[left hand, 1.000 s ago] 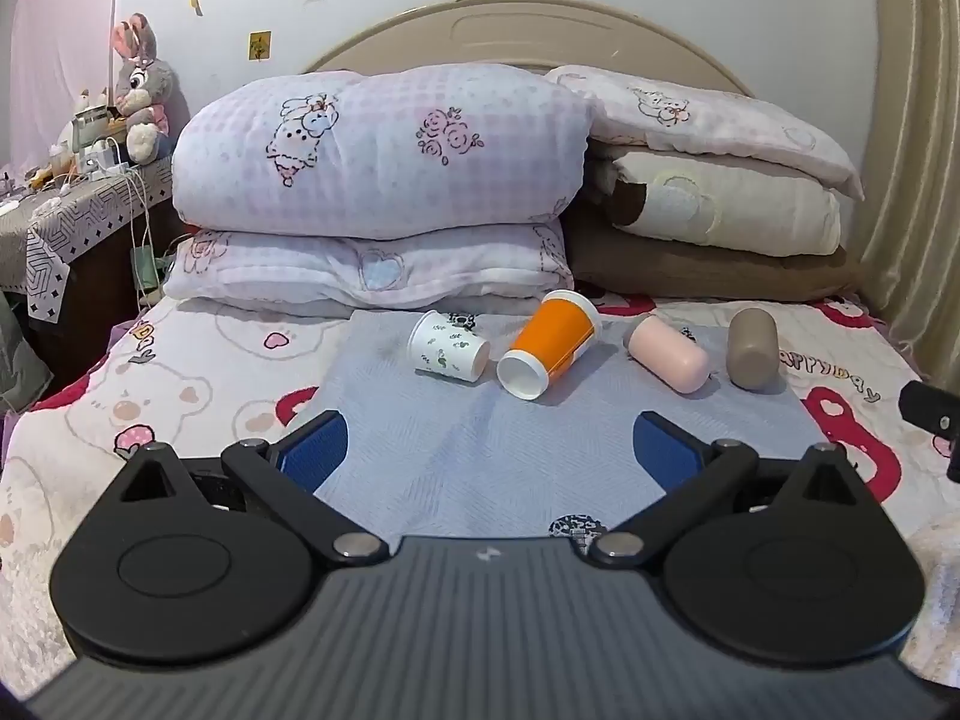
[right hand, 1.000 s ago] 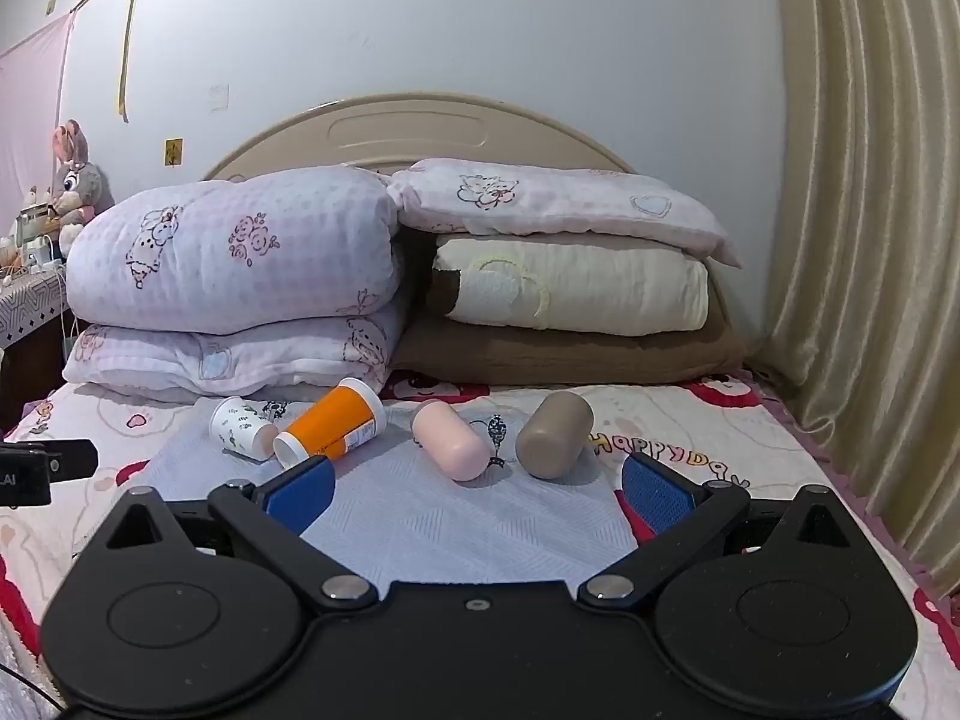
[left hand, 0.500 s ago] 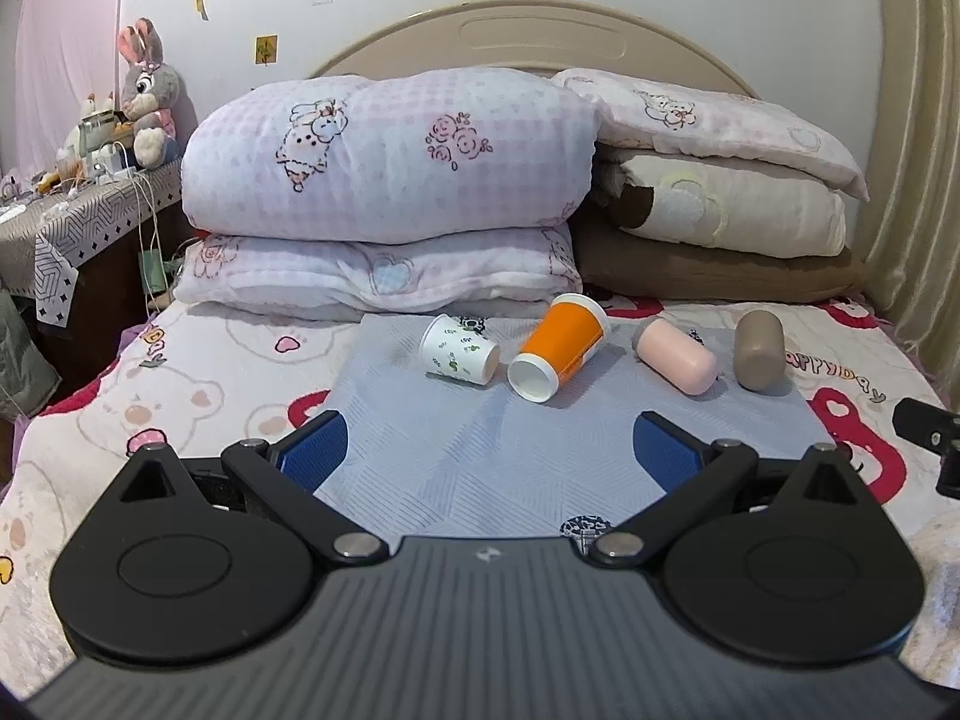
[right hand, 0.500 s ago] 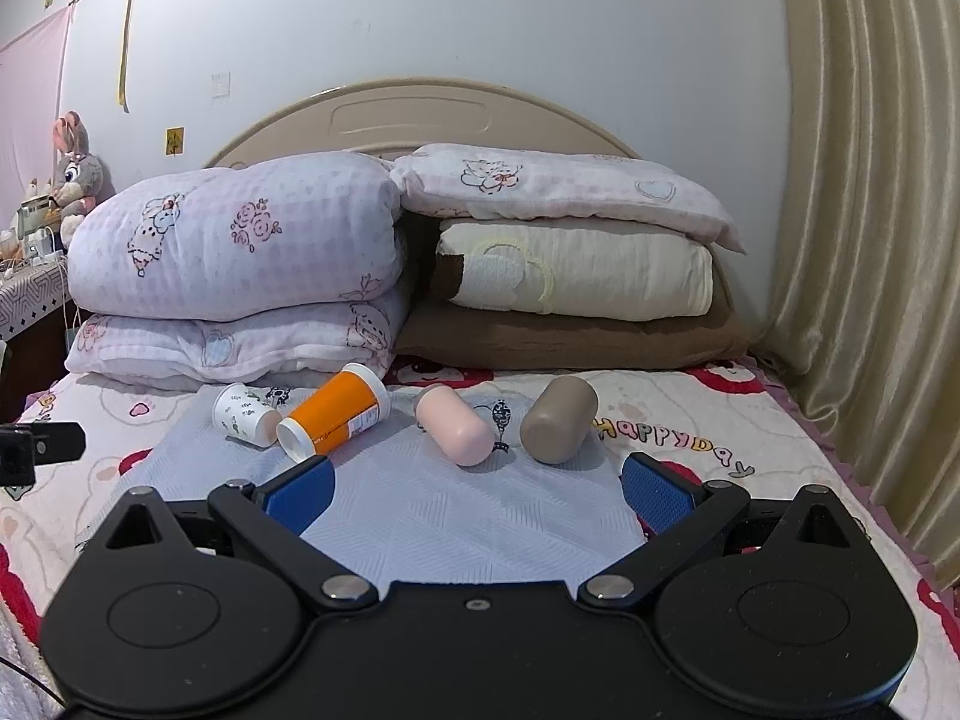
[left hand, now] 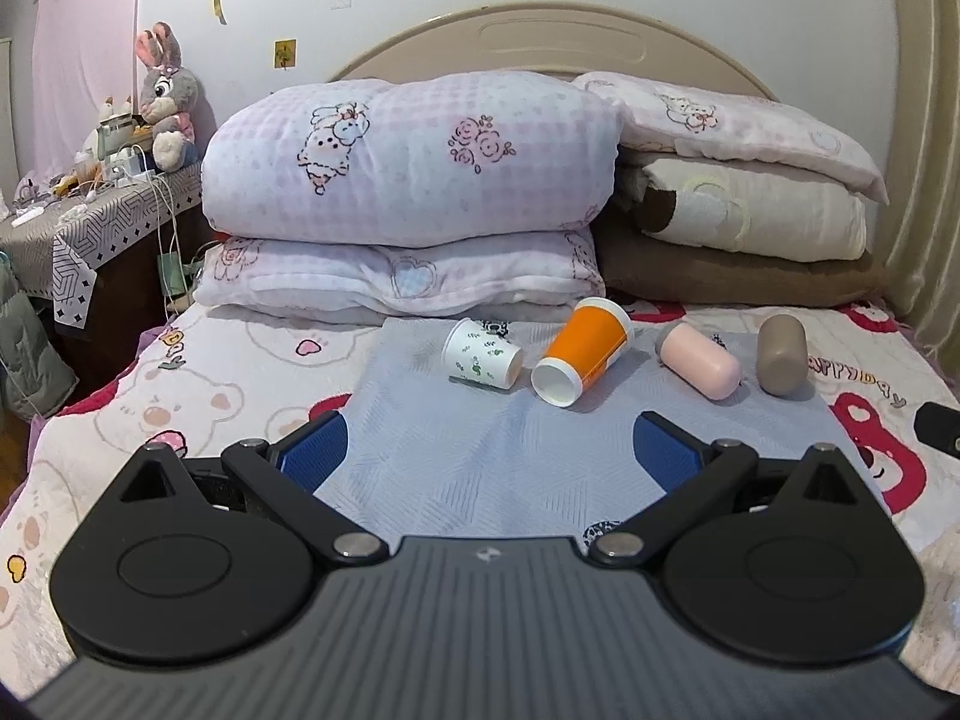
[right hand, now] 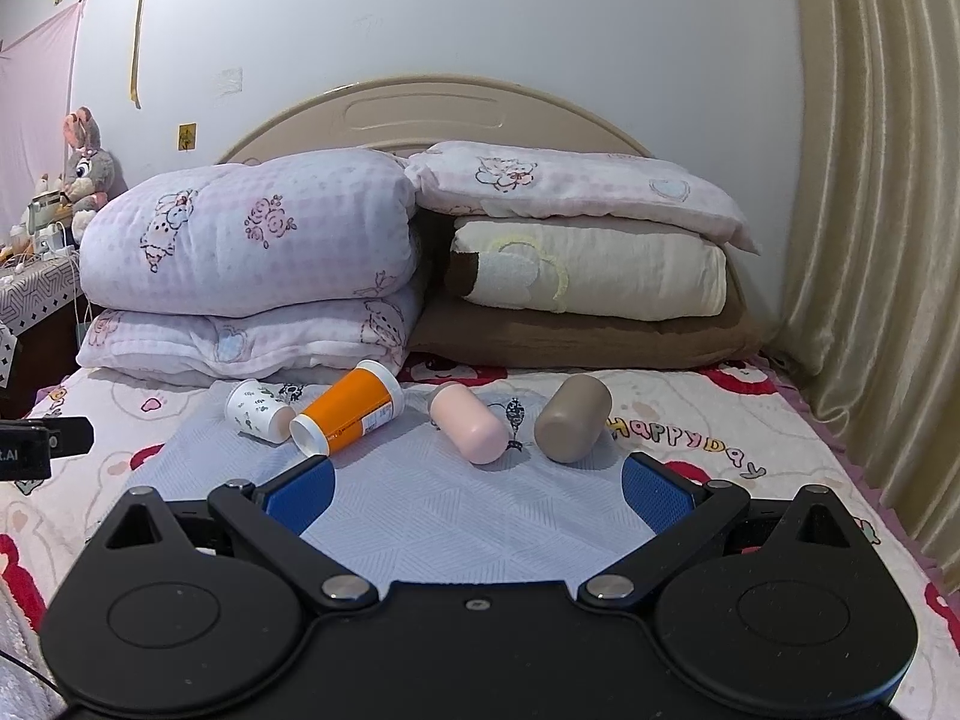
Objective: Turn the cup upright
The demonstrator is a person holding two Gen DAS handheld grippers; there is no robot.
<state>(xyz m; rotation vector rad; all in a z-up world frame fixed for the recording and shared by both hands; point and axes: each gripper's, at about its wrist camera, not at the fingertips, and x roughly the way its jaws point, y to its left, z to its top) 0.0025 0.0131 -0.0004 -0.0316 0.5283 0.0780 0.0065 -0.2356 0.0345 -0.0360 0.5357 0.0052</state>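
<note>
Beyond each wide-spread, empty hand-held gripper (left hand: pixel 491 443) (right hand: pixel 477 492), four toppled cups (left hand: pixel 583 350) (right one's mouth hidden).

four cups (left hand: pixel 583 359) lying in a row on mat (left hand: pixel 480 456), pillows (left hand: pixel 408 162) behind

Lighting: soft, even indoor light in both views, moderately bright, with no glare; only faint short shadows under the cups (left hand: pixel 585 351) on the grey cloth (left hand: pixel 480 456). Focus: sharp throughout. Distortion: strong fisheye bowing of the curtain (right hand: pixel 864 240) and headboard (right hand: pixel 420 114), with dark vignetted corners.
</note>
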